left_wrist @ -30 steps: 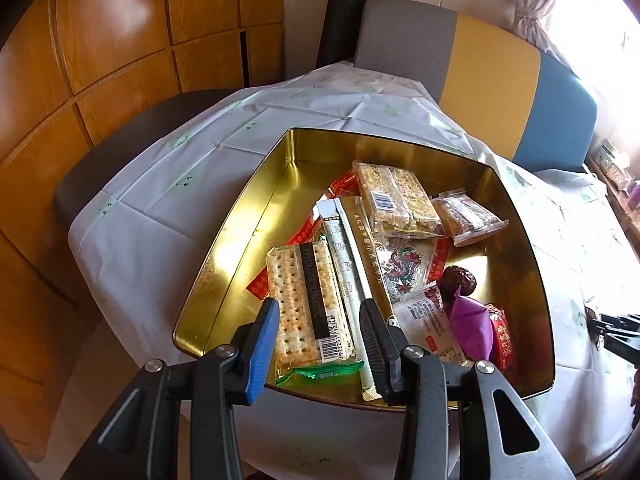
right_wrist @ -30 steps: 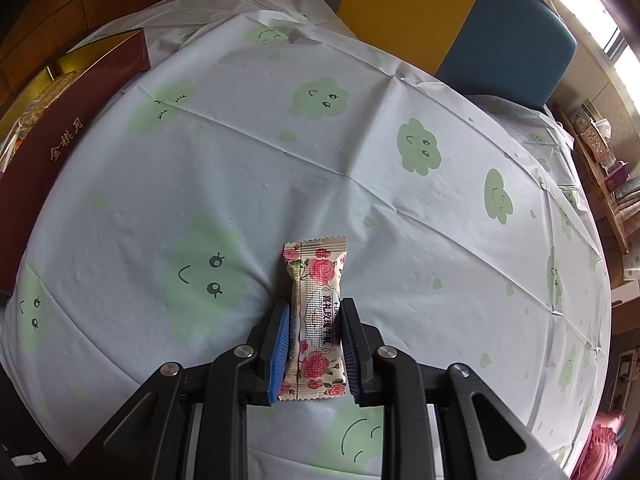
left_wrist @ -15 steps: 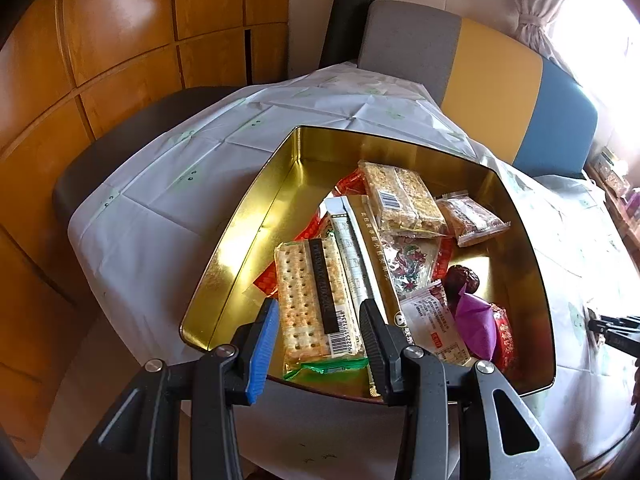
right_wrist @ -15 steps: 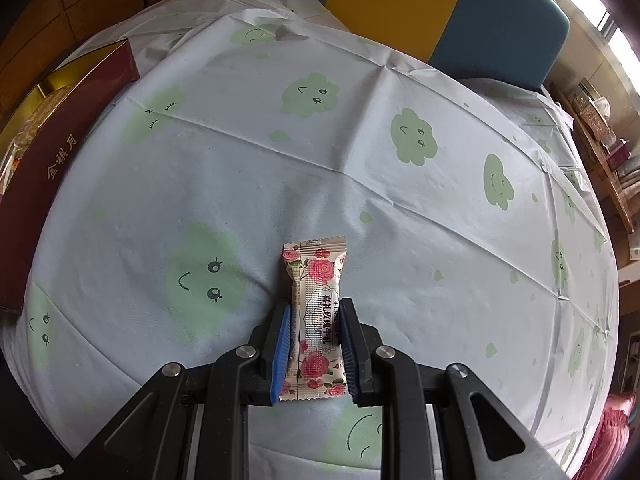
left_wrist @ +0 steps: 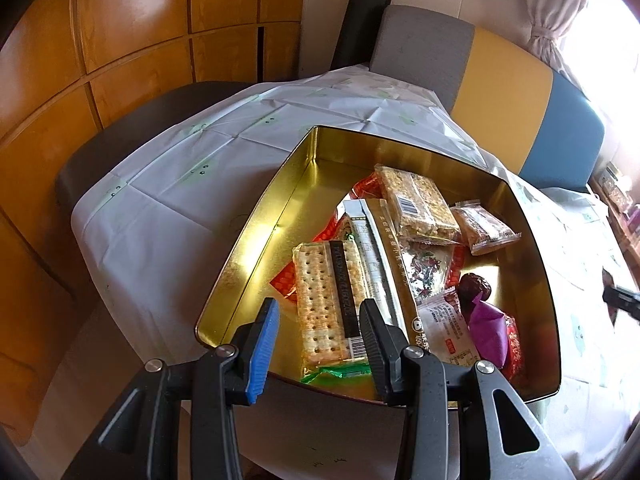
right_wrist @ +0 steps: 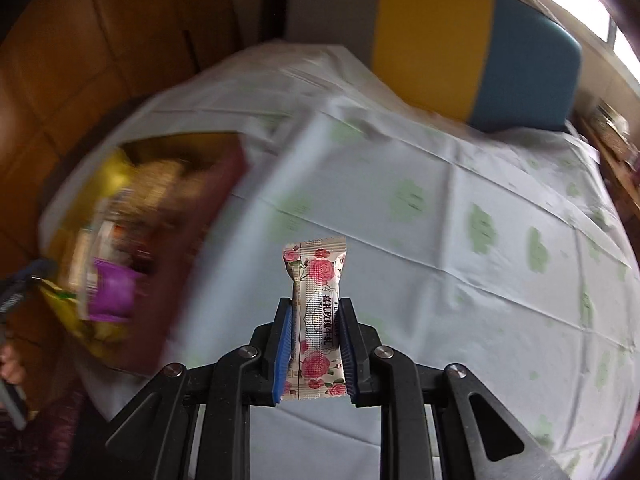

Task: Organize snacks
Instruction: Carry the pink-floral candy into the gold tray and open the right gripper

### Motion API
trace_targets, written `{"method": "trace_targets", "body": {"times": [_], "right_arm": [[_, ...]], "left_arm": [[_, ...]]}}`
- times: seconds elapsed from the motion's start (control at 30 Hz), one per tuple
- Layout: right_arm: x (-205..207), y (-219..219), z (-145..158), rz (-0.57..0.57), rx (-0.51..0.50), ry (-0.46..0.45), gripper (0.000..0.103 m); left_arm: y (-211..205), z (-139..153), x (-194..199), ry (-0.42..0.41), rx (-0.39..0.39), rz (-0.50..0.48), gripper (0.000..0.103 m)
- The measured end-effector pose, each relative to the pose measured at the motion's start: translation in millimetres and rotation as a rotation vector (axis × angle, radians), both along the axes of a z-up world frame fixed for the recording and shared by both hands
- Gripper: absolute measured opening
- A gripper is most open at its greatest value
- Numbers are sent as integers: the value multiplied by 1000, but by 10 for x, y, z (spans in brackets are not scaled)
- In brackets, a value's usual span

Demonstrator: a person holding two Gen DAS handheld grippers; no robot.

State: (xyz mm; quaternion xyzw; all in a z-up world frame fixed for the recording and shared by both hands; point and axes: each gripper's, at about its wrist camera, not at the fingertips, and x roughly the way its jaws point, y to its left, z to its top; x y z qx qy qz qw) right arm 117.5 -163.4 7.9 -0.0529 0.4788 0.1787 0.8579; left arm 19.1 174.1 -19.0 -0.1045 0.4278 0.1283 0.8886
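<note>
Right wrist view: a rose-printed sweet rides between closed jaws, bound for the tin.

Across the white tablecloth with green cloud faces [right_wrist: 460,248], the gold-lined metal tin with maroon sides [left_wrist: 532,264] sits already crowded with wrapped snacks, among them a clear-wrapped cracker pack [left_wrist: 326,300]. The left gripper [left_wrist: 316,340] hangs half open and empty over its near rim. The right gripper [right_wrist: 314,340] is clamped on the small white rose-printed candy packet [right_wrist: 314,300], clear of the cloth. Next, I judge, it must swing over the tin and release into a bare patch.

Window glare, motion blur, fisheye bending
</note>
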Motion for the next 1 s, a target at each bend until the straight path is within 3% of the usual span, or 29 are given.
{"method": "trace_targets", "body": {"times": [0.2, 0.4, 0.67, 1.0], "right_arm": [[-92, 847, 183, 142, 98, -22, 22], [98, 1394, -50, 175, 33, 14, 25], [149, 1531, -331, 180, -50, 30, 25], [-85, 1536, -203, 167, -32, -47, 27]], "left_arm": [[17, 22, -23, -10, 3, -2, 42], [18, 22, -34, -16, 18, -7, 42], [26, -7, -26, -10, 13, -4, 42], [-27, 37, -37, -16, 37, -9, 42]]}}
